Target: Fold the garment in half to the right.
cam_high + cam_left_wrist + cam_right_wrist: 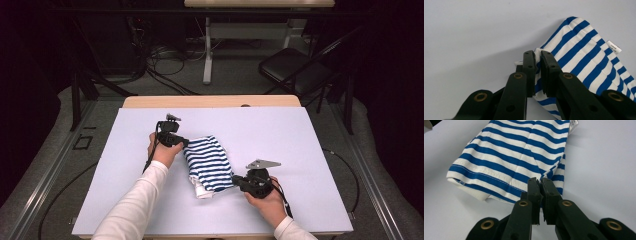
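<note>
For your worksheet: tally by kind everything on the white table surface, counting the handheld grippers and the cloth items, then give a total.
Grippers: 2, the left gripper and the right gripper
Striped cloth: 1, folded, blue and white
Total: 3

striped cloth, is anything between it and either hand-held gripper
Nothing visible. The left hand-held gripper has its jaws closed on one corner of the striped cloth, and the right hand-held gripper pinches another corner. The cloth lies folded on the white table, with no other object near it.
</note>
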`<action>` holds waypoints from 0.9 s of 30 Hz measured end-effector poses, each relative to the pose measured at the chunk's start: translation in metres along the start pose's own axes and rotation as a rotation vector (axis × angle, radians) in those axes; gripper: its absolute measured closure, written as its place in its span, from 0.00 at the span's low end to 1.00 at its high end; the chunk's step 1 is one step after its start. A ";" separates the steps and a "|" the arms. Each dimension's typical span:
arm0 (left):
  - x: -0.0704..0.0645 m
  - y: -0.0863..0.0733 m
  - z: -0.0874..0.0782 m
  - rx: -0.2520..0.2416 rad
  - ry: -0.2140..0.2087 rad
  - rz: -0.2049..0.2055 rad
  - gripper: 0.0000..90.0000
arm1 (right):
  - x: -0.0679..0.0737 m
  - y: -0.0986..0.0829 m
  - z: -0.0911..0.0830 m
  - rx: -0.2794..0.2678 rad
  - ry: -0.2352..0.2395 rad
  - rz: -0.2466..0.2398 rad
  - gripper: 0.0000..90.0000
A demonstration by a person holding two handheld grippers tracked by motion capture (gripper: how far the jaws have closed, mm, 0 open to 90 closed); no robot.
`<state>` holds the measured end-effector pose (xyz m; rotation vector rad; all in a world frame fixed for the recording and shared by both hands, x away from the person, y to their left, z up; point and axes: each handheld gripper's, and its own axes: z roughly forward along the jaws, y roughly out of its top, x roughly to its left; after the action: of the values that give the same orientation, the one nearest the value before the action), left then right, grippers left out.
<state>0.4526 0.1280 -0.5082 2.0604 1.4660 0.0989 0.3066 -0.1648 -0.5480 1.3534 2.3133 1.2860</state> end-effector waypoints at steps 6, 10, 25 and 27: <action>-0.003 0.008 0.002 0.000 -0.006 0.010 0.94 | 0.002 0.000 -0.001 -0.002 0.007 -0.004 0.96; -0.004 0.014 0.005 0.002 -0.008 0.013 0.94 | 0.003 -0.001 -0.001 -0.002 0.008 -0.002 0.96; -0.015 0.038 0.023 0.007 0.018 0.038 0.94 | 0.007 0.000 0.001 -0.002 0.032 -0.005 0.96; -0.017 0.040 0.025 0.005 0.019 0.035 0.94 | 0.008 0.000 0.001 -0.004 0.033 -0.008 0.96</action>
<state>0.4895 0.0942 -0.5038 2.0951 1.4426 0.1289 0.3027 -0.1582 -0.5472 1.3295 2.3340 1.3201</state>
